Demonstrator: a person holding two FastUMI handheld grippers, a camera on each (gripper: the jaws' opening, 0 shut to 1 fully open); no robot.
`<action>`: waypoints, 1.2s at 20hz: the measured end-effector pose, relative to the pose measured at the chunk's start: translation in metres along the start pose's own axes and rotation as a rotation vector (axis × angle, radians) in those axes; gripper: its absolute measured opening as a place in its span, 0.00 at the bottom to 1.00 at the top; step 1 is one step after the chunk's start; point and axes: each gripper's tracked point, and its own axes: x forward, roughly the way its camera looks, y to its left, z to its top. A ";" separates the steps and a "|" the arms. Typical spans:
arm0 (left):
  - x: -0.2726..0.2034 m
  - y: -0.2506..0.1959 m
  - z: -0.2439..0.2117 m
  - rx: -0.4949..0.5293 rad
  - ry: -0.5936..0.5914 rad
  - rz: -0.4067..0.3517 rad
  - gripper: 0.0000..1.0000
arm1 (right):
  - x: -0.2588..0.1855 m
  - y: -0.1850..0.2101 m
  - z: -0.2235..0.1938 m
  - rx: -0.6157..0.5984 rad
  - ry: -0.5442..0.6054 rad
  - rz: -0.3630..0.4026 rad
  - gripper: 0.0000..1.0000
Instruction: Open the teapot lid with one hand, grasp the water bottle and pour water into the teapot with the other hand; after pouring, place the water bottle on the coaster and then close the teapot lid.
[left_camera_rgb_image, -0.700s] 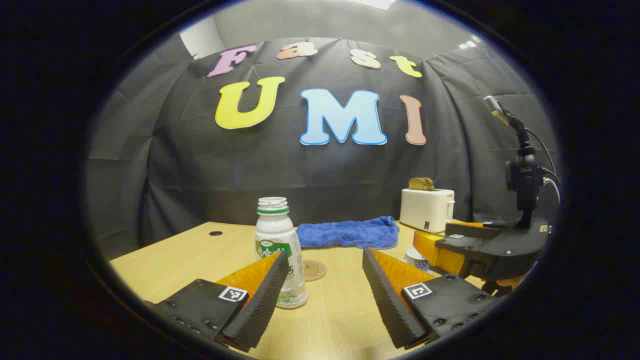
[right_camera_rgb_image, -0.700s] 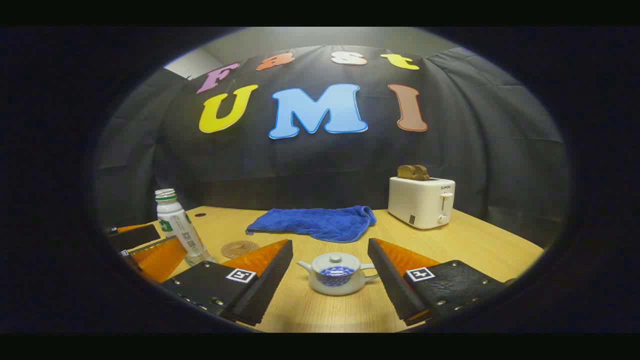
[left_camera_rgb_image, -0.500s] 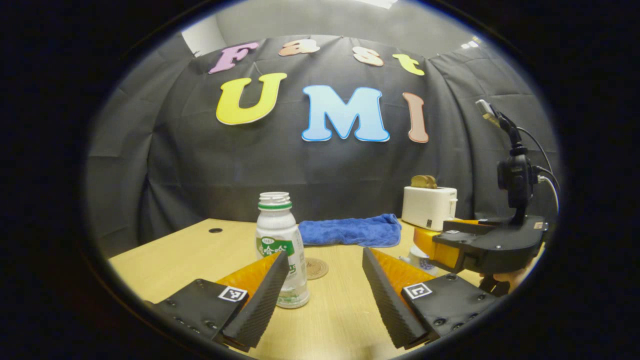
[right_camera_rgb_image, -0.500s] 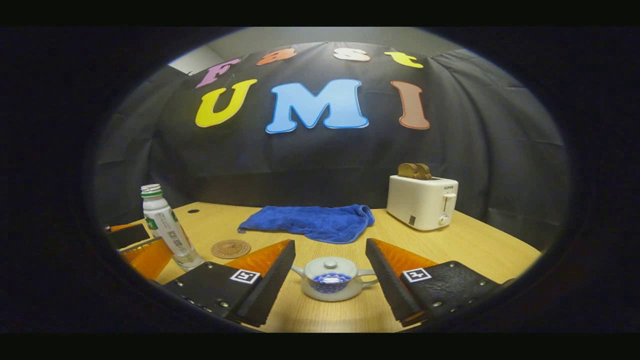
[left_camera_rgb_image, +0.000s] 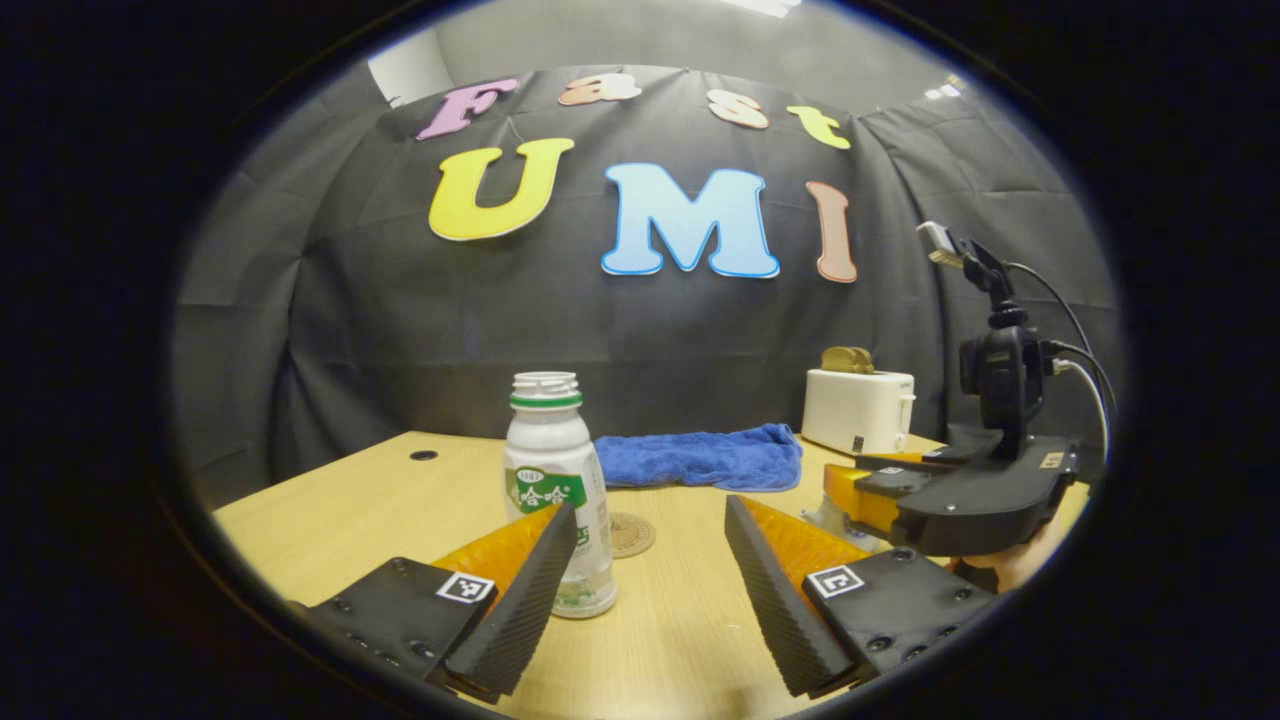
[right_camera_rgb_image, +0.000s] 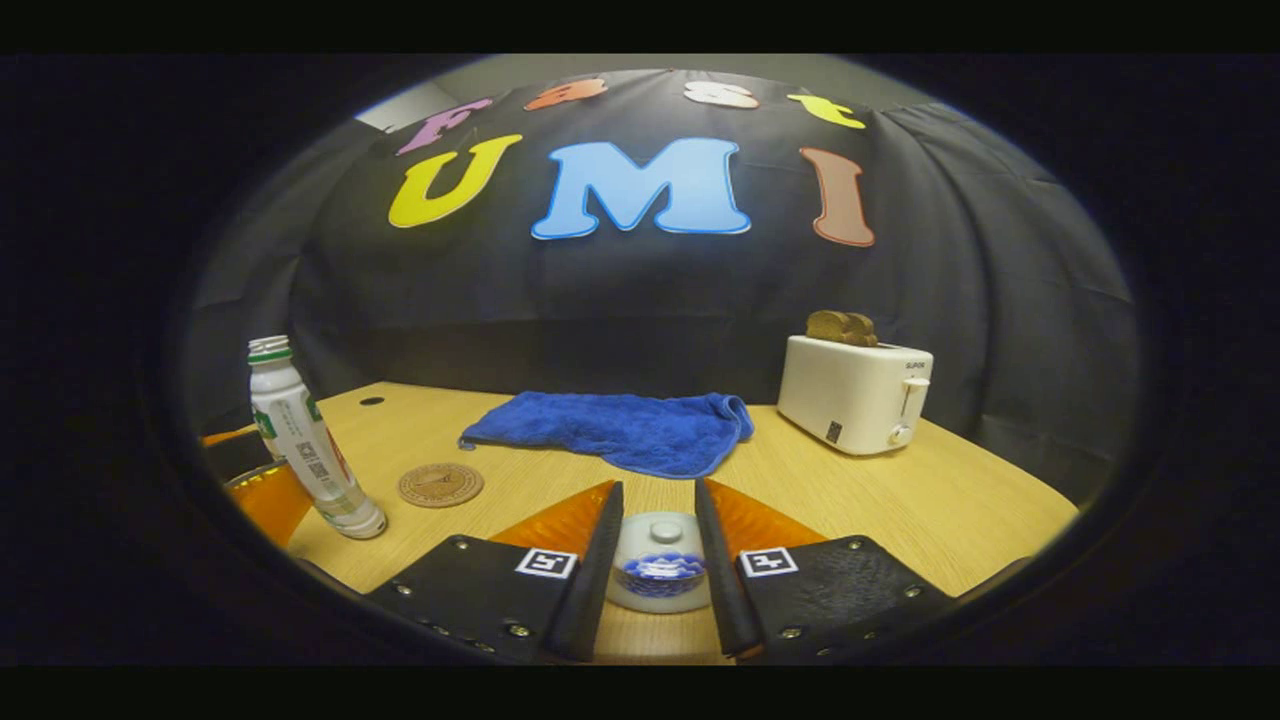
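**Right gripper closed in around teapot; bottle untouched**

The right gripper (right_camera_rgb_image: 655, 545) is seen low over the wooden table (right_camera_rgb_image: 900, 500), its fingers drawn in to a narrow gap on either side of the teapot (right_camera_rgb_image: 660, 575). Whether both fingers press on the pot cannot be told (the contact lines are hidden by the fingers themselves). The lid (right_camera_rgb_image: 662, 535) is seated on the pot.

The left gripper (left_camera_rgb_image: 650, 560) is held wide open with nothing between its fingers. The water bottle (left_camera_rgb_image: 552, 480) stands upright and uncapped just beyond the left finger (left_camera_rgb_image: 520, 590). The coaster (left_camera_rgb_image: 630, 535) lies bare just behind and to the right of the bottle.

Farther back a blue cloth (right_camera_rgb_image: 610, 430) is spread flat, and a white toaster (right_camera_rgb_image: 855, 390) holding bread stands at the far right.
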 end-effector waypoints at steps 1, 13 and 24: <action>0.000 -0.001 0.000 -0.002 0.000 -0.004 1.00 | 0.000 0.001 0.000 0.012 0.001 0.001 0.33; -0.001 0.006 0.000 -0.025 -0.009 -0.008 1.00 | 0.004 0.000 -0.003 -0.018 0.024 -0.021 0.05; 0.004 0.019 -0.012 0.011 0.028 0.026 1.00 | 0.000 -0.001 0.010 -0.019 -0.019 -0.008 0.05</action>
